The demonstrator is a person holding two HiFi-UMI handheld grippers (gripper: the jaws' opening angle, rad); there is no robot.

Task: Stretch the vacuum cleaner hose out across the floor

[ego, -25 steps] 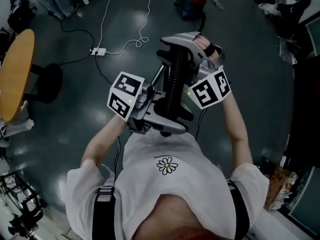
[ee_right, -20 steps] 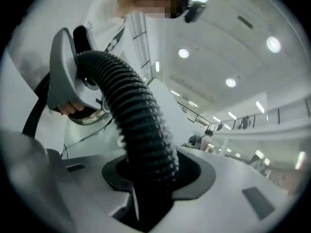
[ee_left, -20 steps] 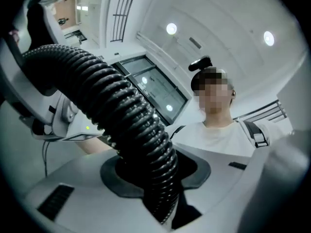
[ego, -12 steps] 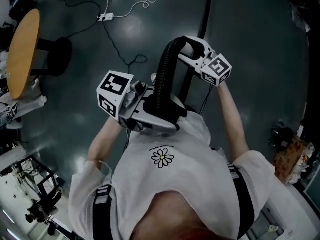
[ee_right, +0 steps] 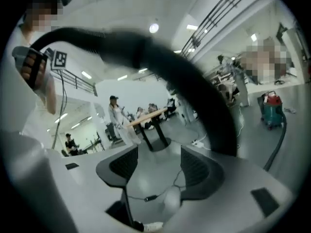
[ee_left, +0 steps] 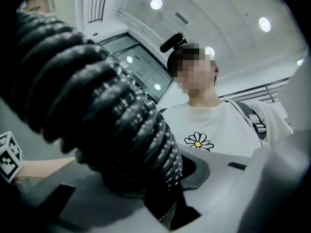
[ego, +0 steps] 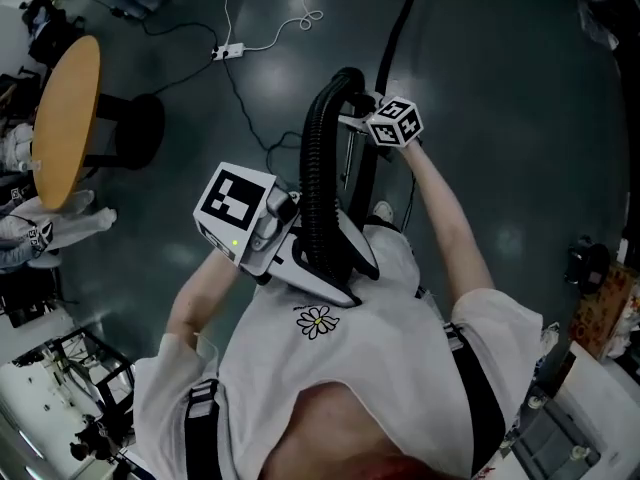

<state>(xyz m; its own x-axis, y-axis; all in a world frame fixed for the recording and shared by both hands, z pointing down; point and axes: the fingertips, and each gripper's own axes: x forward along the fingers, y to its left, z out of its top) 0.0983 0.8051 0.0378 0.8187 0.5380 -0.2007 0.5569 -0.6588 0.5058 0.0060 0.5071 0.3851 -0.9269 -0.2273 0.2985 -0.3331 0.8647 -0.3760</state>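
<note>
Currently: hose clamped on the left, right side free

Far left in head view, a round table (ego: 62,118) stands on the dark floor (ego: 500,118), w/ a power strip (ego: 230,51) and cords beyond it. Next over, the left gripper (ee_left: 150,183) pinches the black ribbed hose (ego: 318,158) close to the chest. Its jaws have just been closing further, hose btwn the pads. From there the hose rises in a tall arch, bends over and drops toward the floor. Right of the arch, the right gripper (ee_right: 155,166) sits near the bend w/ jaws apart. They've just been opening and nothing is btwn them, only floor, w/ the hose passing above. Its view shows the vacuum cleaner (ee_right: 272,108) well apart at far right.

Step in hand, prob: a re-grip mid-stretch, since much of the hose hangs in a loop, not flat. Next move likely needs the right gripper to take the hose further along. Then both hands draw apart and lower it w/o kinking it or tugging the vacuum over.
</note>
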